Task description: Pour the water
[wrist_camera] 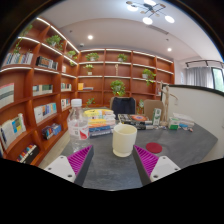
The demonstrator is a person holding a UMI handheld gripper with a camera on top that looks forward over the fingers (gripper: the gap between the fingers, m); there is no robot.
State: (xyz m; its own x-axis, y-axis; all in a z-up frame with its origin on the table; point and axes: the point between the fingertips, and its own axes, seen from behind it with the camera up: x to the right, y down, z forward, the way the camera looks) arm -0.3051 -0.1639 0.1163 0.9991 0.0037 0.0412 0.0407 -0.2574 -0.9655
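A clear plastic water bottle (78, 122) stands upright on the dark grey table (110, 172), just ahead of my left finger. A cream-coloured cup (124, 139) stands upright on the table, ahead of and between my fingers, a little to the right of the bottle. A small red lid (153, 148) lies flat on the table to the right of the cup, just beyond my right finger. My gripper (112, 163) is open and empty, its magenta pads (80, 159) spread wide, short of the cup.
Books, boxes and small bottles (140, 121) are piled along the table's far side. Wooden bookshelves (35, 95) line the left and back walls. A potted plant (118, 88) stands behind the table.
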